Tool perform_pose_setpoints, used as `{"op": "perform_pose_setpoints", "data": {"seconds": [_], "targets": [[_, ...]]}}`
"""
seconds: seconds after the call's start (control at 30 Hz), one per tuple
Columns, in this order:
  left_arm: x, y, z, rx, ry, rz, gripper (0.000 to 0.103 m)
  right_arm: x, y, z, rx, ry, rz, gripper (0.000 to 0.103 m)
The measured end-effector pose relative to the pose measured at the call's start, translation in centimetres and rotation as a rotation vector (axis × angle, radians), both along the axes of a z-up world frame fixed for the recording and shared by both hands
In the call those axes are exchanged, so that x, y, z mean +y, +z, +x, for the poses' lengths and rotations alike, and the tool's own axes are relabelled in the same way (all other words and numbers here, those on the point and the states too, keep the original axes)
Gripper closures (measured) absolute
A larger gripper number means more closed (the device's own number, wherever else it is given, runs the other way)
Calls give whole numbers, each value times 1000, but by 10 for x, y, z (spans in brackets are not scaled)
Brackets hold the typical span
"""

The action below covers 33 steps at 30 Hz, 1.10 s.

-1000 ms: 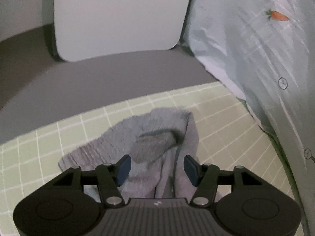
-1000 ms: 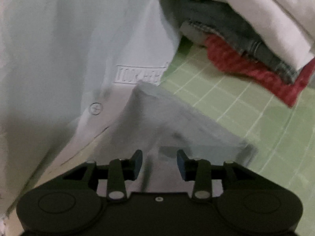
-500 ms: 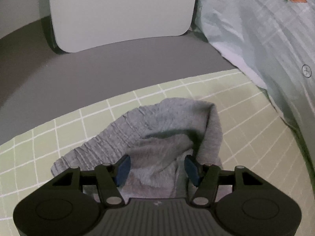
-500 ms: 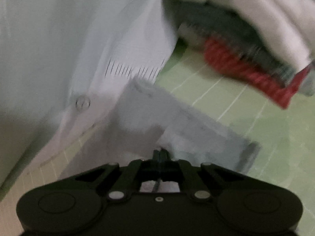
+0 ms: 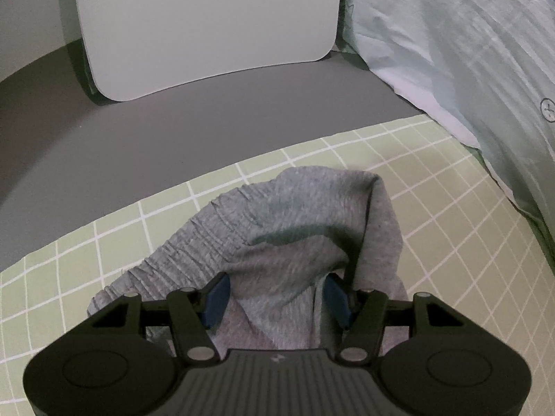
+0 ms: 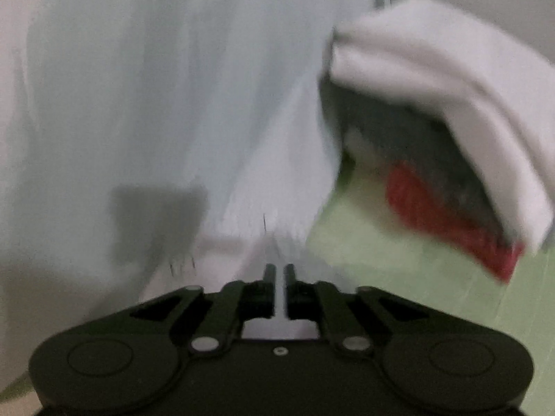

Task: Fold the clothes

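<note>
Knit fabric, soft and limp: the grey garment (image 5: pixel 298 242) lies bunched on the green checked sheet (image 5: pixel 433 187), directly ahead of my left gripper (image 5: pixel 275 294), whose jaws stand wide with a raised fold between them. I judge it light, prone to sagging and slipping; best taken at the gathered waistband edge. My right gripper (image 6: pixel 280 277) is nearly closed, a thin pale strip showing in the gap; motion blur prevents confirming what it pinches. A pale blue shirt (image 6: pixel 156 104) hangs ahead, a clothes pile (image 6: pixel 444 131) to its right.
</note>
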<state>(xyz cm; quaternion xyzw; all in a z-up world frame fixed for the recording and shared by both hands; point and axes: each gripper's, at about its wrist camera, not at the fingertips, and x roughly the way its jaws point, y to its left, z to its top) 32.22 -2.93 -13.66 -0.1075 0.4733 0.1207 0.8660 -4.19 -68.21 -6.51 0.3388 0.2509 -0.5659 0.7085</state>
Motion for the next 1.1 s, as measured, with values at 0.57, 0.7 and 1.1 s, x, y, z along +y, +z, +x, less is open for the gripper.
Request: {"op": "perform_pose_setpoints", "data": {"seconds": [0.57,0.7,1.1], "targets": [[-5,-2,1,12,-34,13,32,47,-52,17,164,95,113,100],[-4,-3,1,9,-37,10,32,53,-39,3,131,29,57,101],[-4,-3,1,9,-53,14,28,6,23,44,55,62,-164,102]]}}
